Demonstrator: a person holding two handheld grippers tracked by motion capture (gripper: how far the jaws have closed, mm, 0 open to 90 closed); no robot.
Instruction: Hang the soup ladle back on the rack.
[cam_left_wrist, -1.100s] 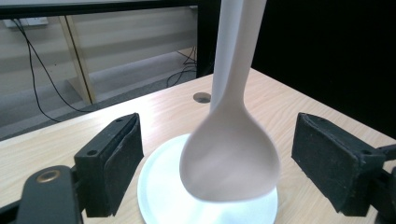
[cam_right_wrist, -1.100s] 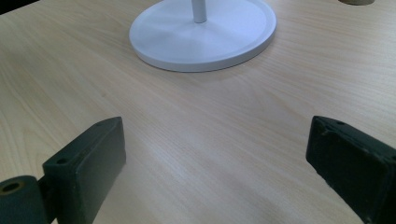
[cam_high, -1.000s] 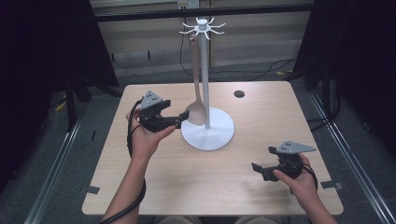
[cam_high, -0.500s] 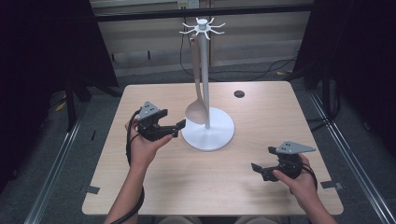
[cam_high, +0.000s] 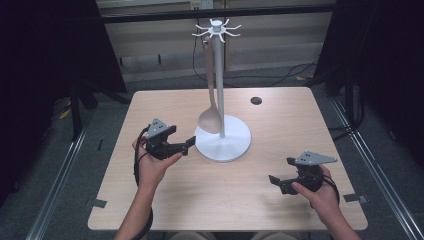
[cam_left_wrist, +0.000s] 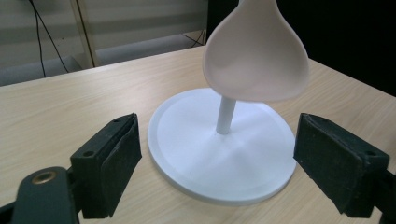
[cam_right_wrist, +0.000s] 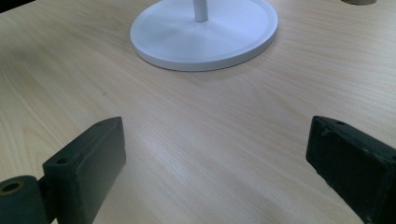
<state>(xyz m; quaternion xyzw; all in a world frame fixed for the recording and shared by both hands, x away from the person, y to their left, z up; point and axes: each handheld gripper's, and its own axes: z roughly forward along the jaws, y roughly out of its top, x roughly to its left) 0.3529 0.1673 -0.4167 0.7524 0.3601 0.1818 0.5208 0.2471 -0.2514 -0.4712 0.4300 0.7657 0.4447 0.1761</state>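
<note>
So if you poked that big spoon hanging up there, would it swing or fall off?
It would probably swing: the spoon hangs from a hook at the top of the white stand, its bowl free above the base. It looks stiff, so it likely wouldn't bend. A hard shove might knock it off the hook; how firmly it sits there can't be seen.

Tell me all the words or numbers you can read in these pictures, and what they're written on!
There are none to read.
The white stand is plain, with no label or brand.
The spoon hanging on it is plain too.
The wooden table has no writing.
The left gripper and right gripper show no marks.
</note>
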